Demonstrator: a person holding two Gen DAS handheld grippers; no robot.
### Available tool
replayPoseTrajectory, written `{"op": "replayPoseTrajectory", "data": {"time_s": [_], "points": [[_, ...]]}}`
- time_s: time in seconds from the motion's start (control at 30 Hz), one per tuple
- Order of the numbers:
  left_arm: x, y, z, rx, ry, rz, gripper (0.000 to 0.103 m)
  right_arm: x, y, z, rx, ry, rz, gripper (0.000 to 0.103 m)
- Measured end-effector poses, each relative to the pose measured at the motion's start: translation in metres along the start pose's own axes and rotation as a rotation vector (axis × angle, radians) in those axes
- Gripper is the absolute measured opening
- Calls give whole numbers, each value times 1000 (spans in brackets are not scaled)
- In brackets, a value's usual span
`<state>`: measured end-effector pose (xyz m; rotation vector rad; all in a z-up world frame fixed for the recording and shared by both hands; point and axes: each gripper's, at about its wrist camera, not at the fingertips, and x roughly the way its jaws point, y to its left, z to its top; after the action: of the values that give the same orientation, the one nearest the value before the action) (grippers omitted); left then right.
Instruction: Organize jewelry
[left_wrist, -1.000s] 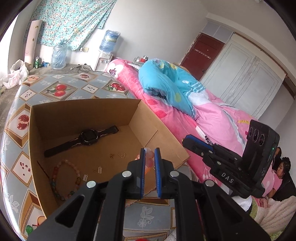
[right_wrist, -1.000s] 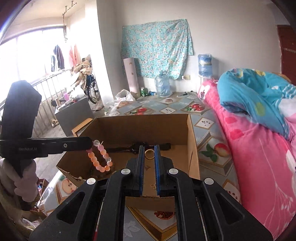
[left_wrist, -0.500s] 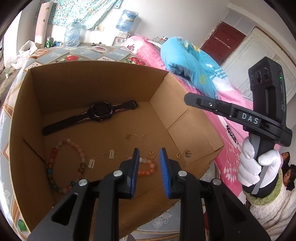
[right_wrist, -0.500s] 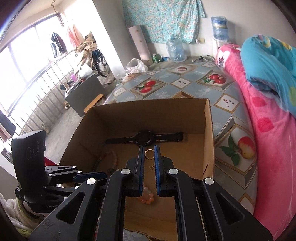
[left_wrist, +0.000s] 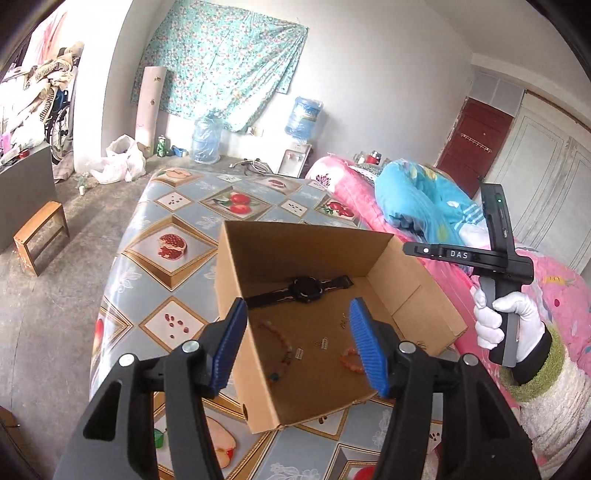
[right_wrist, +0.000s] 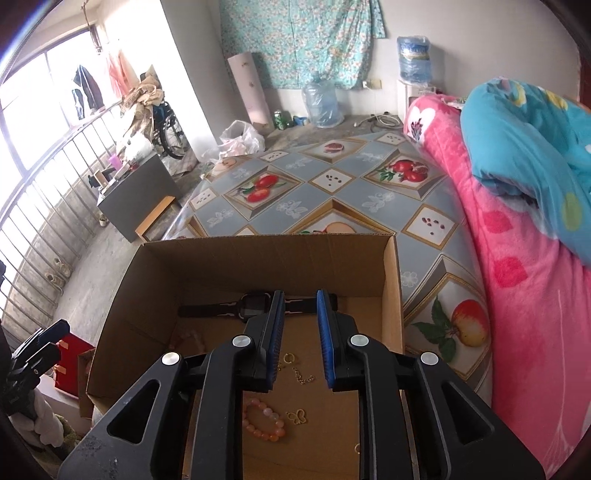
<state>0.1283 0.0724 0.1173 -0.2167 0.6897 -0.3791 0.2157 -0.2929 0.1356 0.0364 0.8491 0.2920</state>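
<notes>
Left gripper (left_wrist: 295, 332) fingers just been opening, now wide apart, nothing between. Right gripper (right_wrist: 300, 332) fingers just been opening, narrow gap, empty. Pink bead bracelet (right_wrist: 263, 419) lies on cardboard box (right_wrist: 155, 280) floor, near gold ring (right_wrist: 290, 357).

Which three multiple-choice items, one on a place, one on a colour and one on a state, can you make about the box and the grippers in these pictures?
1. Where does the watch lie?
A. in the box, by its far wall
B. on the bed
C. on the floor

2. What colour are the pads on the fingers?
A. red
B. blue
C. green

3. How does the left gripper stand?
A. shut on a bracelet
B. shut on the watch
C. open, holding nothing

Answers: 1 A, the watch lies along the far wall inside the box. 2 B, both views show blue ribbed pads. 3 C, its jaws have just been opening and nothing is between them; the pink bracelet lies on the box floor.
</notes>
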Motion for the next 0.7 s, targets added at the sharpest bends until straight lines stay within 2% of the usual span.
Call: {"op": "replayPoseTrajectory", "data": {"time_s": [0.13, 0.17, 0.23, 0.33, 0.47, 0.57, 0.7], "points": [[-1, 21, -8, -59, 27, 7, 62, -32, -11, -12, 33, -76, -63, 33], [1, 24, -12, -77, 42, 4, 63, -38, -17, -16, 53, -84, -75, 39], [8, 30, -19, -110, 72, -14, 65, -44, -31, -27, 116, -78, -67, 43], [22, 38, -30, -177, 123, -53, 67, -37, -56, -48, 236, -13, -9, 43], [44, 42, -42, -279, 182, -132, 67, -5, -71, -75, 348, 141, 106, 45], [53, 36, -46, -297, 208, -181, 68, -7, -64, -80, 331, 141, 93, 44], [50, 28, -45, -270, 194, -120, 70, -13, -56, -89, 328, 154, 107, 44]]}}
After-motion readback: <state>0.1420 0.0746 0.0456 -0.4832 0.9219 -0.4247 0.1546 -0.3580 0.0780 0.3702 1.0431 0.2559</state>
